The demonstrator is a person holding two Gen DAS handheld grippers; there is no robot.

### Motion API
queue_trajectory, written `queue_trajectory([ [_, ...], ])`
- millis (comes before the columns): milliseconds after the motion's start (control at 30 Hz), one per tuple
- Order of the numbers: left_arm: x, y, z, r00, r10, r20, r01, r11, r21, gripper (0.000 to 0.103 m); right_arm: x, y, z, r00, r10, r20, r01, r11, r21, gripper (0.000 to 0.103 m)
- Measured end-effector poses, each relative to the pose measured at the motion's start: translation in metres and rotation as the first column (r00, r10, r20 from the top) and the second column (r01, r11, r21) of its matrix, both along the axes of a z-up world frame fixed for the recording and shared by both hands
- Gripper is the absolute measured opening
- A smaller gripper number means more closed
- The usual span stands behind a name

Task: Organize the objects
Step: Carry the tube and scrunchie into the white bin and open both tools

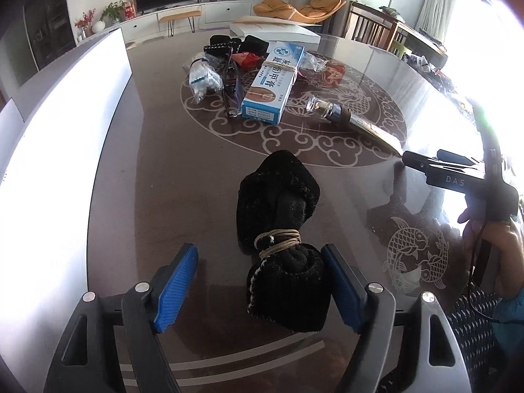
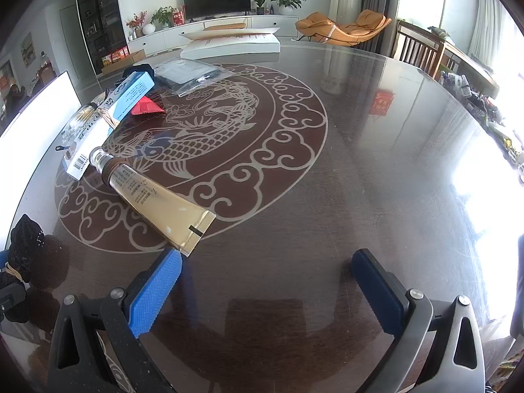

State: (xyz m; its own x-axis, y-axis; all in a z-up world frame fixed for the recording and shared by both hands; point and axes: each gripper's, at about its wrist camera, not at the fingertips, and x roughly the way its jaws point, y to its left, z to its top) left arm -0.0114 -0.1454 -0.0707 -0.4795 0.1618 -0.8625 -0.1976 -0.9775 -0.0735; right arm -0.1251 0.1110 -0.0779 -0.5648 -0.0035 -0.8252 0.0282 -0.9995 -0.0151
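A black sock bundle (image 1: 281,216) tied with tan string lies on the dark patterned table (image 1: 163,180). It sits between the blue pads of my left gripper (image 1: 258,250), close against the right-hand pad and well apart from the left-hand one. That gripper is open. The bundle also shows at the left edge of the right wrist view (image 2: 24,245). My right gripper (image 2: 267,257) stands open over bare table, nothing between its pads. The flat end of a gold tube (image 2: 157,199) lies just beyond its left pad. From the left wrist view the right gripper (image 1: 412,160) appears side-on.
A blue-and-white box (image 1: 275,82) lies mid-table beside the gold tube (image 1: 360,124), a clear bag of white items (image 1: 203,78), a red packet (image 1: 247,60) and more black bundles (image 1: 229,44). A flat white box (image 1: 275,31) sits at the far edge. A white panel (image 1: 65,131) stands left.
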Motion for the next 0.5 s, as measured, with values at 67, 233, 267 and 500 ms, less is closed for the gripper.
queue_trajectory([
  [67,-0.001,0.003,0.002,1.000,-0.013,-0.014,0.013,1.000,-0.016,0.076,0.000,0.000,0.000,1.000,0.000,0.000,0.000,1.000,0.000,0.103],
  [233,-0.014,0.016,-0.006,0.999,-0.033,-0.015,0.032,0.998,-0.050,0.075,0.001,0.001,0.000,1.000,0.003,0.002,-0.003,1.000,-0.002,0.103],
  [267,-0.017,0.018,-0.011,0.999,-0.035,0.003,0.035,0.999,-0.040,0.071,0.001,0.001,0.001,1.000,0.011,0.005,-0.011,1.000,-0.003,0.103],
  [500,-0.007,0.011,-0.013,0.998,0.019,-0.060,-0.018,1.000,0.014,0.032,-0.021,-0.019,0.033,0.957,0.284,0.062,-0.283,0.959,-0.031,0.100],
])
